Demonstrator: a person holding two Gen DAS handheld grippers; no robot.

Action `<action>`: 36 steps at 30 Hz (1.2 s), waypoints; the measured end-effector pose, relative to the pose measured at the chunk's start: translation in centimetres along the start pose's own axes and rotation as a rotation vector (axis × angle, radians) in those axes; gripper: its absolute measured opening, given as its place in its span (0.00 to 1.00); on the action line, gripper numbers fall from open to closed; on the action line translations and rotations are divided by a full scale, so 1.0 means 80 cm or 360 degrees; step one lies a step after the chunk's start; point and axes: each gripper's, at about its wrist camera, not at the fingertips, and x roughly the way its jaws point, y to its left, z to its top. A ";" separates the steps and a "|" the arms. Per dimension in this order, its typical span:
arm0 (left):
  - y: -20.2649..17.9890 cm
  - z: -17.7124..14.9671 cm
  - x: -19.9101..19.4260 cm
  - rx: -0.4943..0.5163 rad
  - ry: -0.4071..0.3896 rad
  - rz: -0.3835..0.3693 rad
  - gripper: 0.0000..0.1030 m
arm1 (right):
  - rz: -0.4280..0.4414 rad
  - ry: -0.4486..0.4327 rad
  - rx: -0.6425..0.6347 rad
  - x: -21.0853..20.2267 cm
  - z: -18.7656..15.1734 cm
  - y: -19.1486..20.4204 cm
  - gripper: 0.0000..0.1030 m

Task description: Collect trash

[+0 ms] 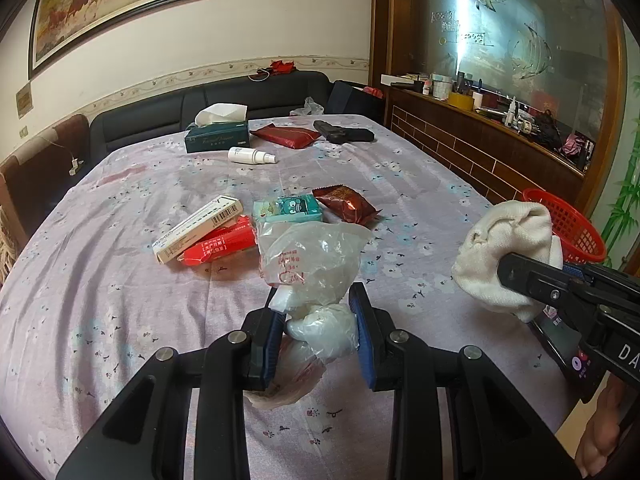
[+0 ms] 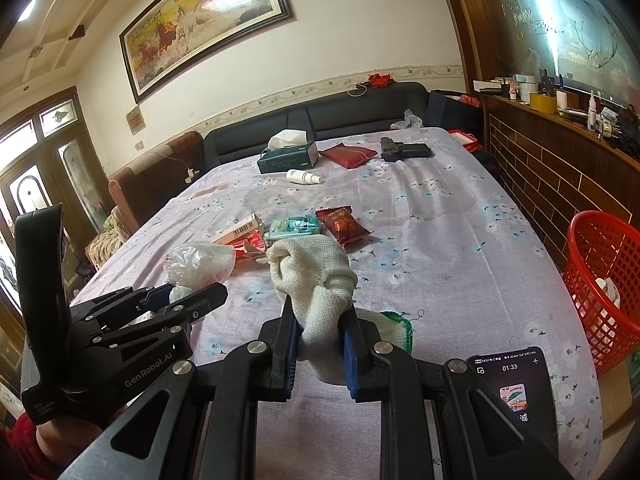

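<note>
Loosely crumpled clear plastic bag (image 1: 316, 264), red print, nipped in left hand-held gripper (image 1: 314, 320)

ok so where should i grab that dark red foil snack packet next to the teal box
Probably across the dark red foil snack packet's puffy middle, with the fingers spanning its narrow width. It lies flat on the floral tablecloth, one crimped end towards the teal cardboard box, so come from above on its open right side, where nothing crowds it. The crimped ends look thin and likely to slip.

One red basket (image 2: 600, 280), one tissue box (image 1: 218, 138), one phone (image 2: 516, 384), two tools
</note>
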 end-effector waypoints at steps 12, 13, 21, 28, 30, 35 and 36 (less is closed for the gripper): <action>-0.004 0.003 0.000 0.0003 0.0005 -0.0017 0.30 | 0.0003 -0.0006 0.0027 -0.005 0.002 -0.008 0.20; -0.007 0.005 -0.001 0.0009 0.0003 -0.0029 0.30 | -0.0002 -0.0013 0.0031 -0.007 0.003 -0.009 0.20; -0.042 0.039 -0.010 0.0086 -0.0012 -0.0207 0.30 | -0.0058 -0.0100 0.0159 -0.047 0.020 -0.054 0.20; -0.086 0.074 -0.004 0.0125 0.0040 -0.0429 0.30 | -0.0175 -0.0231 0.0289 -0.105 0.034 -0.118 0.20; -0.108 0.084 -0.003 0.0164 0.0053 -0.0491 0.30 | -0.0231 -0.0271 0.0330 -0.122 0.034 -0.141 0.20; -0.166 0.106 0.010 0.0228 0.0121 -0.0684 0.30 | -0.0326 -0.0297 0.0475 -0.149 0.032 -0.200 0.20; -0.177 0.108 0.013 0.0241 0.0133 -0.0712 0.30 | -0.0356 -0.0303 0.0507 -0.155 0.030 -0.212 0.20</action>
